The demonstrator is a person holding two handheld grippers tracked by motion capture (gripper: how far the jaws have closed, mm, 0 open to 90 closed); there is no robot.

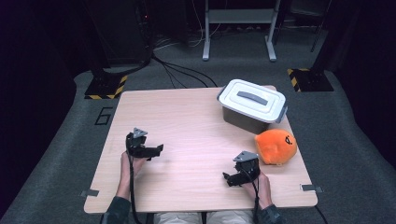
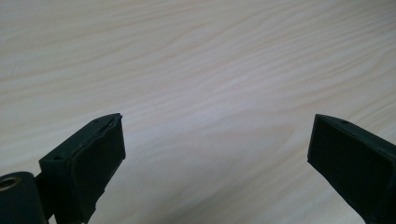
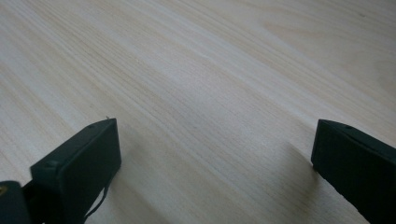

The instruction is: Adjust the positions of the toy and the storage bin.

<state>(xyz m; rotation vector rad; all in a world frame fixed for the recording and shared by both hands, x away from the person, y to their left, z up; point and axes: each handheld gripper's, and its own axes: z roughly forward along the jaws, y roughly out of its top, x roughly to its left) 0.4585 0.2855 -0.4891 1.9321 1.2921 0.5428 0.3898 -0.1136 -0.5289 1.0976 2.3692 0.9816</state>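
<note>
Orange round plush toy (image 1: 275,146), soft and fuzzy, is seen from the high view just beside the right gripper (image 1: 233,177). Bare pale wooden table (image 3: 210,70) is seen between both grippers' spread, empty jaws; the left gripper (image 1: 156,150) is released too.

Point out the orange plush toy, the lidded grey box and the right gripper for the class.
Orange plush toy (image 1: 275,146), high view, middle of its body.
Lidded grey box (image 1: 252,99), high view, the lid's handle.
Right gripper (image 1: 230,178), high view, between its jaw tips.
</note>
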